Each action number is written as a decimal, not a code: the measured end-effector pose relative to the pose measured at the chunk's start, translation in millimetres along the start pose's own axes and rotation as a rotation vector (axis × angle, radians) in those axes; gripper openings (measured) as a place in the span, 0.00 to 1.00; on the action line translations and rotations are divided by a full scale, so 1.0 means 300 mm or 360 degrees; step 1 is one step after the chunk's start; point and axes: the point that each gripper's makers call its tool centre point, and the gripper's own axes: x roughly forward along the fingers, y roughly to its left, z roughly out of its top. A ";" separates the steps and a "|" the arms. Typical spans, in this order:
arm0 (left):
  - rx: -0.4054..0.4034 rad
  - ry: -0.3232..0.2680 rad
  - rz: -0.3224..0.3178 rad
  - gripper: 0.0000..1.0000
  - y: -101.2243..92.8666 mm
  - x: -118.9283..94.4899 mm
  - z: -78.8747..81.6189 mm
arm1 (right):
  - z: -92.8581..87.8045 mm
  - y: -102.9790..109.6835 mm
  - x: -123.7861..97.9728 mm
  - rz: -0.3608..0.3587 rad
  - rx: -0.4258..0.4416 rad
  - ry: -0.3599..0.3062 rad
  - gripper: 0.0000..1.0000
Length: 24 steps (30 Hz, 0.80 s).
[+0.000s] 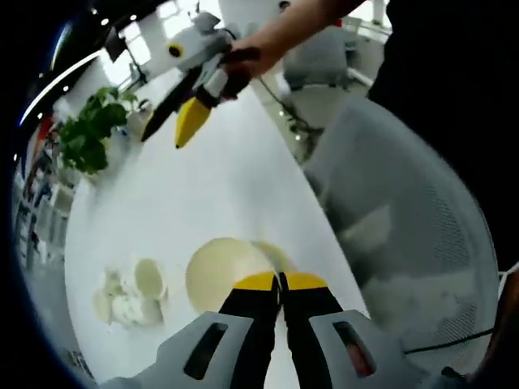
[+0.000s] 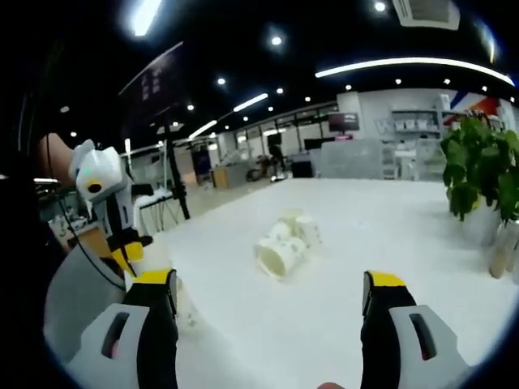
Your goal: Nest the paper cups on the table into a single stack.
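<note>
Risk lies at the left gripper: jaws pressed together on a paper cup's rim may crush it. Right gripper hovers spread, loose cups lying ahead of it on the tabletop; they may roll if nudged.

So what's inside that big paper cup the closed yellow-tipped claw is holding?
Nothing visible: the paper cup in the left gripper looks hollow and pale. The shut jaws cover part of its rim, so that part stays hidden. Loose cups lie beside it.

The left gripper view looks down steeply, close over the bench. The right gripper view looks low and level across it. Both views share the cups ahead of each claw.
</note>
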 end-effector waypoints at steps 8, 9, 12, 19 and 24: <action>-0.0013 0.0035 -0.0029 0.00 -0.012 0.051 -0.014 | -0.016 -0.014 -0.022 -0.0035 0.0045 -0.0014 0.93; -0.0017 0.0050 -0.0023 0.00 -0.007 0.056 -0.019 | -0.020 -0.014 -0.024 -0.0039 0.0045 -0.0011 0.93; -0.0029 0.0073 -0.0033 0.00 -0.008 0.068 -0.031 | -0.030 -0.011 -0.031 -0.0040 0.0060 -0.0009 0.93; -0.0083 0.0074 -0.0052 0.00 -0.005 0.087 -0.038 | -0.043 -0.029 -0.041 -0.0059 0.0086 -0.0014 0.93; -0.0095 0.0065 -0.0057 0.00 0.009 0.094 -0.032 | -0.048 -0.037 -0.045 -0.0067 0.0097 -0.0013 0.93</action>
